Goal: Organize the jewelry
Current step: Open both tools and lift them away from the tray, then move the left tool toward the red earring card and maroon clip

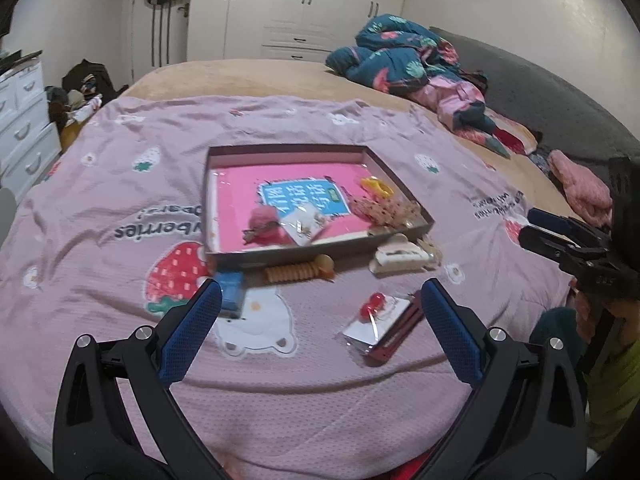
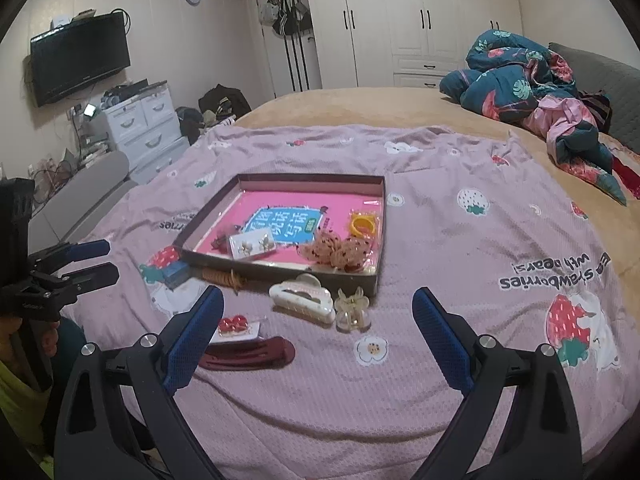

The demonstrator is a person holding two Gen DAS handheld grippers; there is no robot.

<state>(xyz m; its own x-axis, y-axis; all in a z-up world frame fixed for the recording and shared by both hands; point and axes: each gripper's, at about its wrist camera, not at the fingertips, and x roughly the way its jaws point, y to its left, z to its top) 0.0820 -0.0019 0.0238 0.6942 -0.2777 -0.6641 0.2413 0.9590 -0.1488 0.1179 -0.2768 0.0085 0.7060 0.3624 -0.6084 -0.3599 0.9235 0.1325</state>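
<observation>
A shallow box (image 1: 212, 196) (image 2: 382, 220) with a pink floor lies on the pink strawberry blanket and holds a yellow ring (image 2: 363, 225), earring cards (image 2: 253, 245) and lacy scrunchies (image 2: 340, 252). In front of it lie a white claw clip (image 2: 302, 298) (image 1: 400, 258), a clear small clip (image 2: 352, 308), a spiral hair tie (image 1: 298, 270), a blue box (image 1: 231, 292), a red cherry earring card (image 1: 376, 316) (image 2: 236, 326) and a maroon clip (image 2: 250, 354). My left gripper (image 1: 320, 300) is open above the blanket near the cherry card. My right gripper (image 2: 318, 308) is open near the white clip.
A rumpled teal and pink quilt (image 2: 532, 80) lies at the far right of the bed. White wardrobes (image 2: 400, 20) stand behind. A TV (image 2: 80, 56) and white drawers (image 2: 140, 120) stand to the left of the bed.
</observation>
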